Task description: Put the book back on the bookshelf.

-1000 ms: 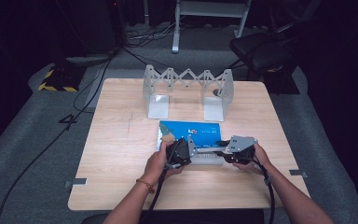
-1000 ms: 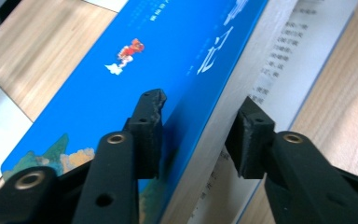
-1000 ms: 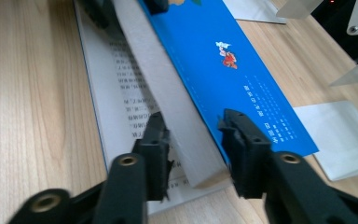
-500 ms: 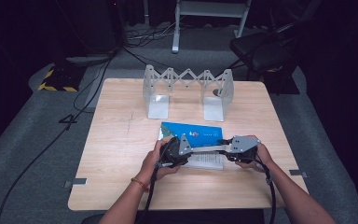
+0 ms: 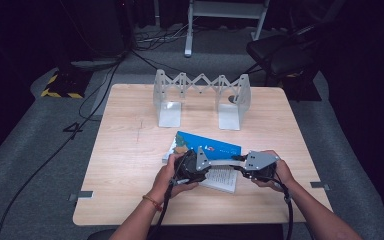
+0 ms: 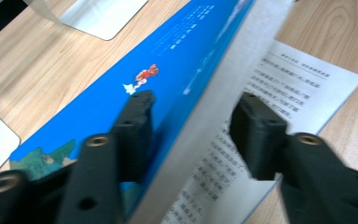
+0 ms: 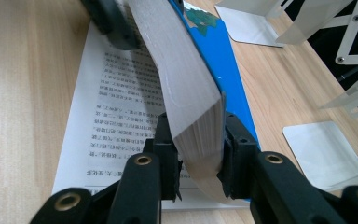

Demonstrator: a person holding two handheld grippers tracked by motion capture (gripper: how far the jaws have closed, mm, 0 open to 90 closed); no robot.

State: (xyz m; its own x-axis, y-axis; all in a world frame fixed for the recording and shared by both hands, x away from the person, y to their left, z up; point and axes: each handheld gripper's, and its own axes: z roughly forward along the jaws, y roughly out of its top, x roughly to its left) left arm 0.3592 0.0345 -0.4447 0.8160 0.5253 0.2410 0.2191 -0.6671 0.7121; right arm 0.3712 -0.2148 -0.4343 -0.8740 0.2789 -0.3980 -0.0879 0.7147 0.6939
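A book with a blue cover [image 5: 215, 148] lies open on the wooden table [image 5: 130, 150], with a printed page [image 7: 116, 98] flat on the wood. My right gripper [image 7: 198, 156] is shut on the raised block of pages [image 7: 186, 93] and the cover, holding it tilted off the table. My left gripper [image 6: 193, 135] straddles the same block further along. One pad rests by the blue cover [image 6: 168, 70], the other stands off the page edge; its jaws have just been opening. In the high view both grippers, left [image 5: 200, 162] and right [image 5: 240, 165], meet over the book.
A metal extendable book rack [image 5: 200, 92] with two plate ends stands at the table's back. One of its base plates [image 7: 326, 149] lies close beside the book. A dark chair [image 5: 280, 55] and cables on the floor are beyond the table.
The right gripper has shifted slightly right and up with the page block in it. The left hand has stayed about where it was.
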